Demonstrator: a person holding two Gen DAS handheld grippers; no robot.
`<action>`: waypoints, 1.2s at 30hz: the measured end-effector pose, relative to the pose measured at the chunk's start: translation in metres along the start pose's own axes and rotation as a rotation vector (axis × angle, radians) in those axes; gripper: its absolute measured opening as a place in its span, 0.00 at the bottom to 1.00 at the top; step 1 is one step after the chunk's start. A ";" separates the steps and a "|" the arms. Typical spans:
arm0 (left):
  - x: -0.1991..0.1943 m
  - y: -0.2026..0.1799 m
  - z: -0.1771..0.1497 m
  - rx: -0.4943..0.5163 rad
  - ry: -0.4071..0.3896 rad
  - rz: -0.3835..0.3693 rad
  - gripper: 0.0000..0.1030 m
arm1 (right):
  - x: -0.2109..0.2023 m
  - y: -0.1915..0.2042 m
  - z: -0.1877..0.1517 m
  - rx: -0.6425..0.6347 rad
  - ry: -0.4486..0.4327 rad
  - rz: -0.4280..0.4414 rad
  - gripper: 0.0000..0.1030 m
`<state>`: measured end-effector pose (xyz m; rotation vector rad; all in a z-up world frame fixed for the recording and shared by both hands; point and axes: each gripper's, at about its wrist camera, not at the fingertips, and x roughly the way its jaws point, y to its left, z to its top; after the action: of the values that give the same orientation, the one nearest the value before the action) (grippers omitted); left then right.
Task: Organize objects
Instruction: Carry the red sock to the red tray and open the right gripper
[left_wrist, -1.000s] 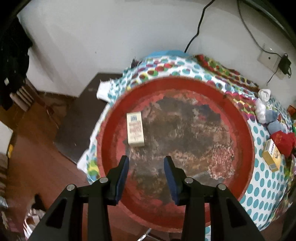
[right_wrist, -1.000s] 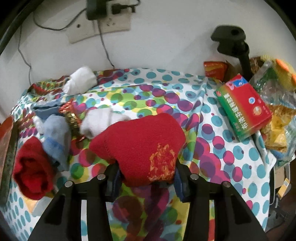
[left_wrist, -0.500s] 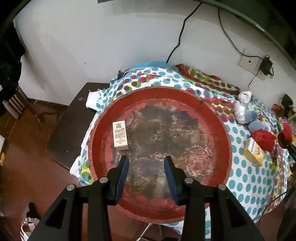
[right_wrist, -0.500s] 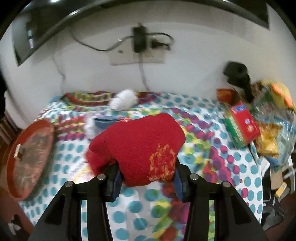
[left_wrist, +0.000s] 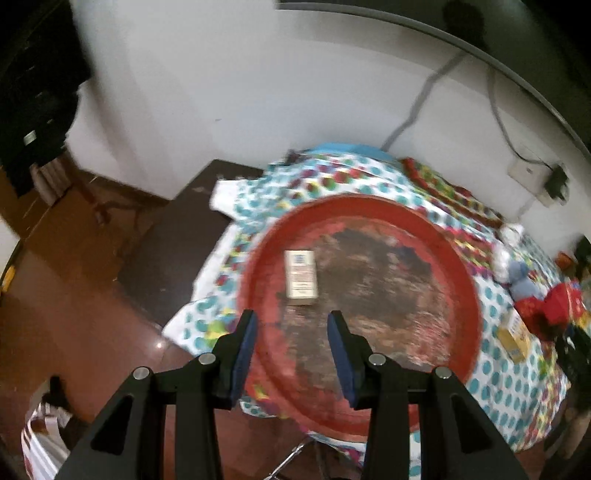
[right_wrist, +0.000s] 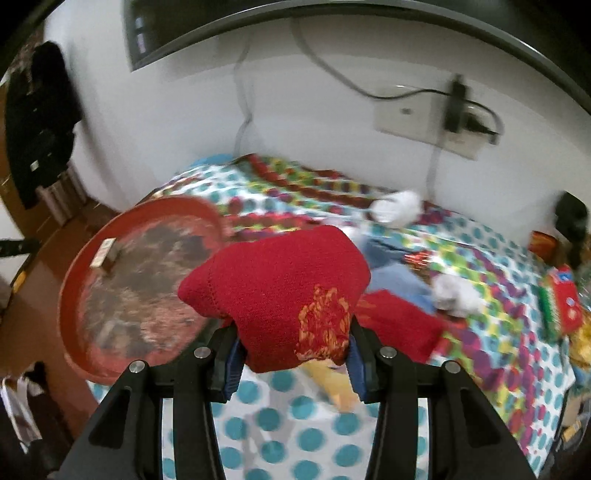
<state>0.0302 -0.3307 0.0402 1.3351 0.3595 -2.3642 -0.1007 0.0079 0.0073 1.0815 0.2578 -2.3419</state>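
The right gripper (right_wrist: 293, 356) is clenched on a rolled red sock (right_wrist: 275, 295), held clear of the surface (right_wrist: 280, 421) with the bundle bulging up and forward out of the jaws. Ahead and to the left of this gripper lies the round red tray (right_wrist: 79, 354), which holds only one small box (right_wrist: 103, 253) near its far-left edge. Judging by that, sorting has barely begun: one item is in the tray, one sock is in transit, and the rest wait.

What is left sits ahead and to the right of the right gripper: a second red sock (right_wrist: 400, 323) just beyond the held one, a blue sock (right_wrist: 399, 280) behind it, two white socks (right_wrist: 399, 206) further on, and a red-and-green box (right_wrist: 561, 302) far right. A yellow packet just below the held sock is too blurred to name.

The left gripper (left_wrist: 291, 334) is released, its jaws parted with nothing between them, hanging above the near edge of the tray (left_wrist: 458, 266). The small box (left_wrist: 301, 277) lies just ahead of its left jaw. Far to its right, the red sock (left_wrist: 554, 306) shows at the edge of view.
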 end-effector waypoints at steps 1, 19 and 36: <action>0.000 0.006 0.000 -0.015 0.001 0.011 0.39 | 0.002 0.008 0.002 -0.014 0.000 0.013 0.42; -0.002 0.071 -0.001 -0.153 0.010 0.049 0.39 | 0.074 0.145 0.039 -0.182 0.098 0.175 0.43; -0.002 0.111 -0.002 -0.244 0.020 0.065 0.39 | 0.148 0.211 0.073 -0.227 0.175 0.143 0.44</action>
<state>0.0844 -0.4282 0.0376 1.2375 0.5808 -2.1747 -0.1103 -0.2544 -0.0446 1.1524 0.4823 -2.0383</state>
